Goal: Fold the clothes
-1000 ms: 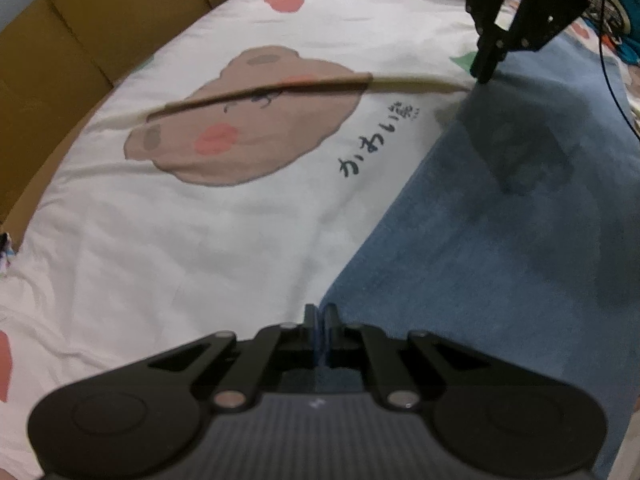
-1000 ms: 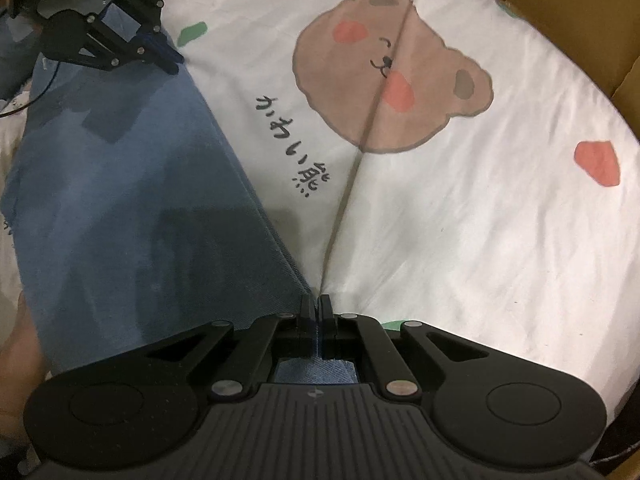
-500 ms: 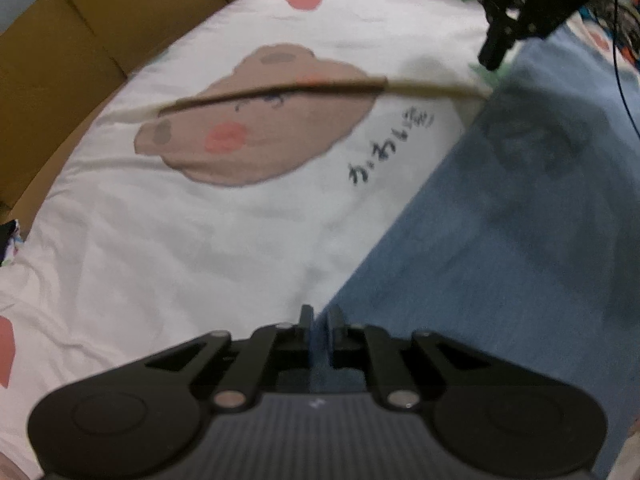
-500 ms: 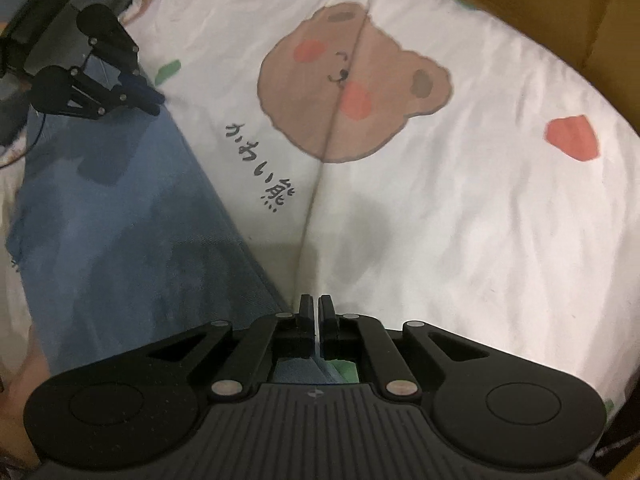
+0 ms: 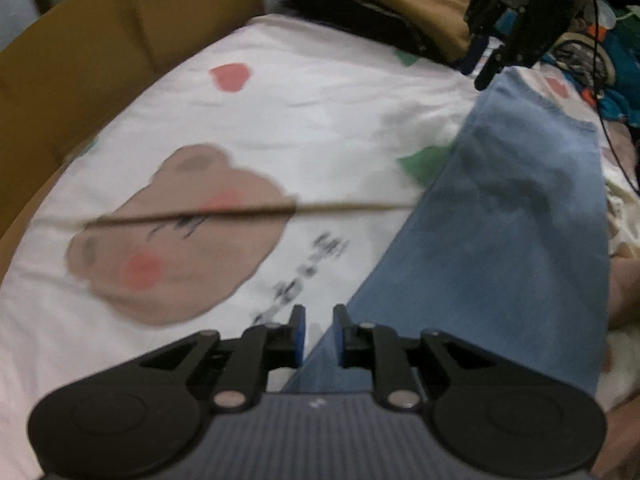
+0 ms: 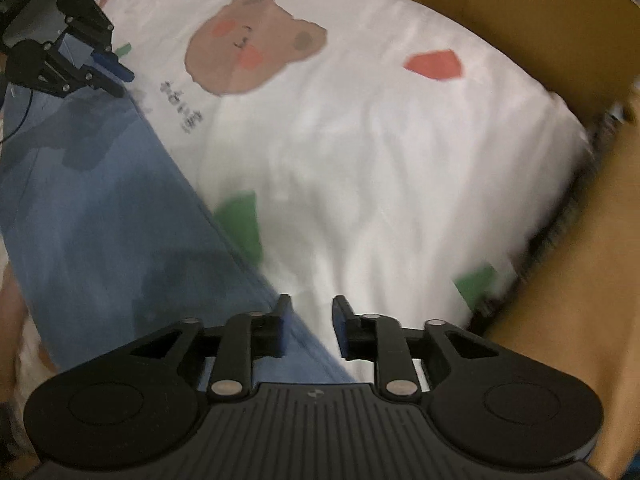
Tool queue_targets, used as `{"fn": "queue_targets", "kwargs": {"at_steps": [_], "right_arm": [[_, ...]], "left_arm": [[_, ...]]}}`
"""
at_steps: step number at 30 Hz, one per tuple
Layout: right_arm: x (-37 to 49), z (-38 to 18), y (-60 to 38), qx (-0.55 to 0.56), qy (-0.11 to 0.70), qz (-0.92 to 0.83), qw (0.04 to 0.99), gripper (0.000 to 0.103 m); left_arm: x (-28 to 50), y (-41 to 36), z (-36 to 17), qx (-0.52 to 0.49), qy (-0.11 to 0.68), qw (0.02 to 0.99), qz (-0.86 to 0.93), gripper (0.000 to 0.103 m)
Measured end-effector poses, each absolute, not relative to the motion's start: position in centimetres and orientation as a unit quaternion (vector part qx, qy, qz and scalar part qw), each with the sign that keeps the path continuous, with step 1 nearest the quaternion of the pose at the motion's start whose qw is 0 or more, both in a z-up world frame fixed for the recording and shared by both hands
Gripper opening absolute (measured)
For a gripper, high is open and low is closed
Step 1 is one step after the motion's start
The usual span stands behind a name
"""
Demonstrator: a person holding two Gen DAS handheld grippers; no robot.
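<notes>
Lying flat beneath parted fingers (image 5: pixel 298 334): jeans (image 5: pixel 520 240).

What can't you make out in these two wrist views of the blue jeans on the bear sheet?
- Blue jeans, left wrist view: the near end is hidden under the left gripper, whose jaws are opening.
- Jeans, right wrist view: left side cut off by the frame edge; near end behind the right gripper, also opening.
- Black lettering on the bear sheet: too blurred to read.

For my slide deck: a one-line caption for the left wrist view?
Left gripper, jaws opening, above the blue jeans' edge on the bear-print sheet.
</notes>
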State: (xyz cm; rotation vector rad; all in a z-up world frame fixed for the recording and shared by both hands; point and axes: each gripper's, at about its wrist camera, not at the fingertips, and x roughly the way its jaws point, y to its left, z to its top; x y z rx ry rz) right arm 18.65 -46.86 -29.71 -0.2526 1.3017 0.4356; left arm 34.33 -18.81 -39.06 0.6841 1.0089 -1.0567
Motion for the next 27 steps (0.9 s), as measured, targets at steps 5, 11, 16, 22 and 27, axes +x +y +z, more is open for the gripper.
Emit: {"fn": "queue_targets", "kwargs": {"at_steps": [5,11,16,22,27], "right_arm": [[15.7,-30.0,-49.8,-0.109,0.615,0.179,0.760,0.031],[12.4,-30.8,-52.7,-0.106,0.630,0.135,0.757,0.034],[10.5,-31.4,-56.1,-0.109,0.645,0.077,0.753,0.034],[9.7,-32.1,-58.6,-0.090,0.647,0.027,0.757,0.035],[9.9,-33.7,-59.3,-0.084,0.650,0.013,0.755,0.037]], "left_arm": [[34.4,-22.2,-39.4,0.322,0.453,0.665,-0.498,0.017],[34.0,-26.2,-39.9,0.326,0.448,0.649,-0.522,0.031],[33.7,-29.3,-40.5,0.315,0.439,0.644,-0.542,0.031],[33.5,-30.9,-41.2,0.295,0.448,0.632,-0.560,0.032],[32.0,-31.8,-41.9,0.319,0.438,0.611,-0.577,0.031]]}}
